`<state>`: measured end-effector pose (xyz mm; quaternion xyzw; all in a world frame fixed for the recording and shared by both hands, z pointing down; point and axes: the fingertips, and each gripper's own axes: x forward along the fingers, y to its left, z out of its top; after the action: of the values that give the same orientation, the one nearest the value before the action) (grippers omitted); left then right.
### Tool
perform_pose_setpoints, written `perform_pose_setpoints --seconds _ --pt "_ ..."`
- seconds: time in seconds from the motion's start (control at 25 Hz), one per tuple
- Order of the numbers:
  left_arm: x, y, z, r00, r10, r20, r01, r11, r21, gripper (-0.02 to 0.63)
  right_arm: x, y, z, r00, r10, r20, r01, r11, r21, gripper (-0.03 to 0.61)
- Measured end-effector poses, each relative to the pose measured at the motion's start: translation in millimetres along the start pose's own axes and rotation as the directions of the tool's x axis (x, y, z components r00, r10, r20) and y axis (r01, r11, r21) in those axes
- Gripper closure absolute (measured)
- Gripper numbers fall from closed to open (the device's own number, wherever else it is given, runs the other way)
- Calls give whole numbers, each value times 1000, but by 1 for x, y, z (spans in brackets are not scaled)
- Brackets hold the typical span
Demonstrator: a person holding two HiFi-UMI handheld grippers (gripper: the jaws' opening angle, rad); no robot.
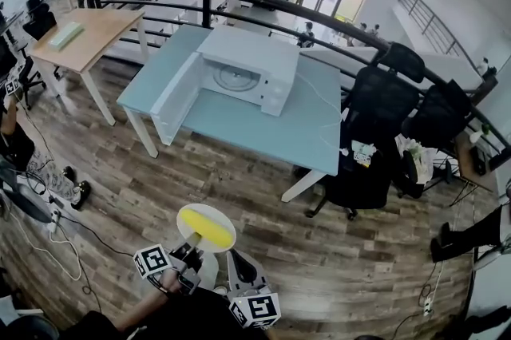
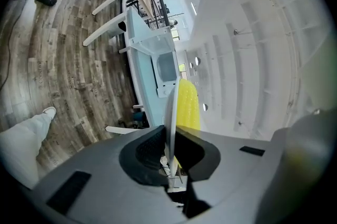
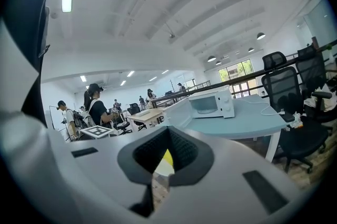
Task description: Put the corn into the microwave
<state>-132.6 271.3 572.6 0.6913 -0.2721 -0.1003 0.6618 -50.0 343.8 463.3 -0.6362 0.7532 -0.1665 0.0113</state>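
A yellow cob of corn (image 1: 206,225) lies on a white plate (image 1: 224,239) that is carried low over the wooden floor, well short of the table. My left gripper (image 1: 190,253) is shut on the plate's near rim. In the left gripper view the plate (image 2: 169,107) shows edge-on between the jaws, with the corn (image 2: 188,104) beside it. My right gripper (image 1: 237,257) hangs next to the plate with its jaws shut and nothing in them. Ahead, a white microwave (image 1: 247,71) stands on the pale blue table (image 1: 263,135) with its door swung open to the left.
Black office chairs (image 1: 383,107) crowd the table's right end. A wooden desk (image 1: 84,31) stands at far left, and a curved black railing (image 1: 263,1) runs behind the table. Cables (image 1: 48,195) trail over the floor at left. People (image 3: 95,107) stand farther back.
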Motion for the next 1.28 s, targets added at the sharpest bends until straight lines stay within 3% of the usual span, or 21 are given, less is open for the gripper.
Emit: perform_pose_setpoints --seconds 0.88,1.28 --pt "106 -18 115 998 -11 -69 15 999 50 584 135 -41 46 997 -66 26 66 998 0 569" --pt "127 -19 143 994 -25 -102 32 997 68 584 169 -40 46 997 -79 20 79 997 2 569"
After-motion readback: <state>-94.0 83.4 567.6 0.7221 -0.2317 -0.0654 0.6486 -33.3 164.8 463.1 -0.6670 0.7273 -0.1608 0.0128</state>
